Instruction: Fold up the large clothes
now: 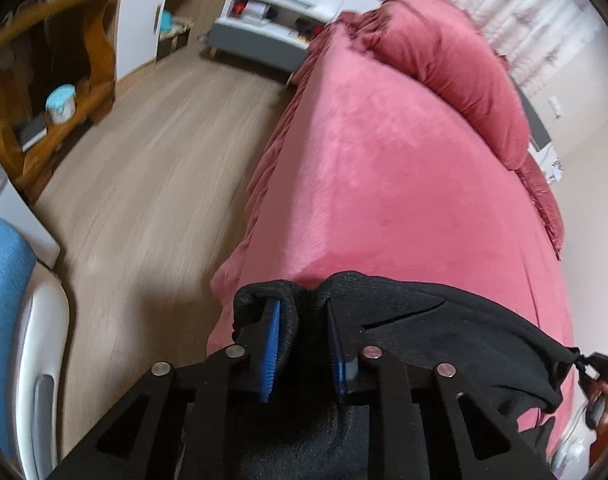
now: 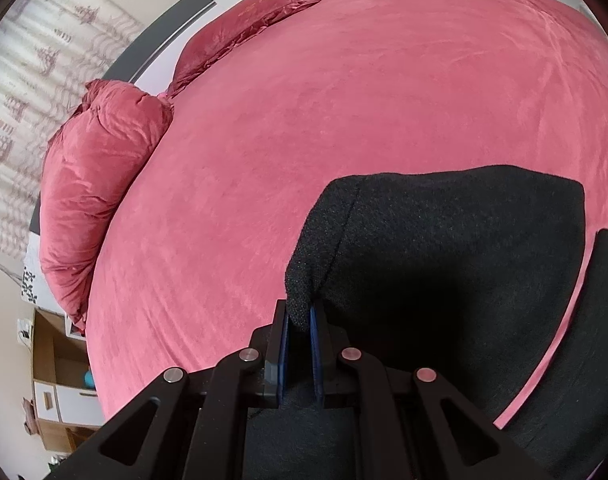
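Left gripper point(image 1: 303, 344) and right gripper point(image 2: 299, 354) each pinch the soft, limp black knit garment point(image 2: 456, 264) by its edge above the pink bed point(image 2: 344, 120).

The garment point(image 2: 456, 264) is lying on the bed point(image 2: 344, 120) near its foot, with the pillows point(image 2: 100, 176) sitting at the far end against the headboard point(image 2: 160, 40).

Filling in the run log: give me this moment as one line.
stage: fold underway | left gripper: shut on black garment | right gripper: shut on black garment | surface: pink bed | garment partly lifted
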A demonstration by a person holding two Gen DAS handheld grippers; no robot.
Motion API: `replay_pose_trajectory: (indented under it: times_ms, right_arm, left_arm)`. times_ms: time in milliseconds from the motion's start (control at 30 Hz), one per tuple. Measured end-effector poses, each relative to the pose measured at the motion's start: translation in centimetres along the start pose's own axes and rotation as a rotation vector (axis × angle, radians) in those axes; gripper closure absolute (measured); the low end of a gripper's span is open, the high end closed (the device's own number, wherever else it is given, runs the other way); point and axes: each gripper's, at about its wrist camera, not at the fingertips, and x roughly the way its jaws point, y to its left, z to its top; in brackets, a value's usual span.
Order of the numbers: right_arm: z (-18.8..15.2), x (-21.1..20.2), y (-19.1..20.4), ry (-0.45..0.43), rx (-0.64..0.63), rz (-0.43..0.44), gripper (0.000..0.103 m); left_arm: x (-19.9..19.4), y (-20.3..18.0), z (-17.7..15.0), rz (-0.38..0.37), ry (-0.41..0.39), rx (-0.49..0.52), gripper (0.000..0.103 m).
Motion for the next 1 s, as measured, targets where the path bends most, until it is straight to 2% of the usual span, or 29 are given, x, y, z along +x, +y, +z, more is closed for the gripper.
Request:
replay_pose_trajectory:
  times_ms: [167, 400, 533, 900, 933, 967, 1000]
  right_arm:
    - [-0.4, -1.2, -0.6, -0.009, 0.039, 0.024, 0.093]
    - [-0.4, -4.3, -0.9, -0.025, 0.053, 0.07, 0.093]
    - [-0.6, -6.4, -1.3, -0.034, 0.064, 0.114, 0.093]
    - [-2.6, -14.0, -3.9, -0.068, 0.078, 0.254, 0.093]
    - [-2.7, -14.6, -4.2, -0.069, 0.085, 0.266, 0.093]
    - [-2.9, -15.3, -4.7, -0.073, 0.091, 0.278, 0.093]
    - [-3.2, -16.0, -5.3, -0.076, 0.094, 0.29, 0.093]
  left_arm:
    - [-3.7, -0.5, -0.5, -0.032, -0.093, 0.002, 0.084]
    - [-8.2, -0.8, -2.0, -0.091, -0.172, -0.014, 0.085]
    - [-11.3, -1.5, -3.6, -0.1, -0.224, 0.035, 0.085]
    - [-17.4, 0.4, -8.3, -0.22, -0.292, -0.074, 0.086]
    - [-18.0, 0.7, -8.7, -0.222, -0.3, -0.089, 0.1]
    - [-18.7, 1.4, -9.1, -0.216, -0.316, -0.106, 0.098]
    - [-19.2, 2.0, -9.4, -0.245, -0.316, -0.129, 0.098]
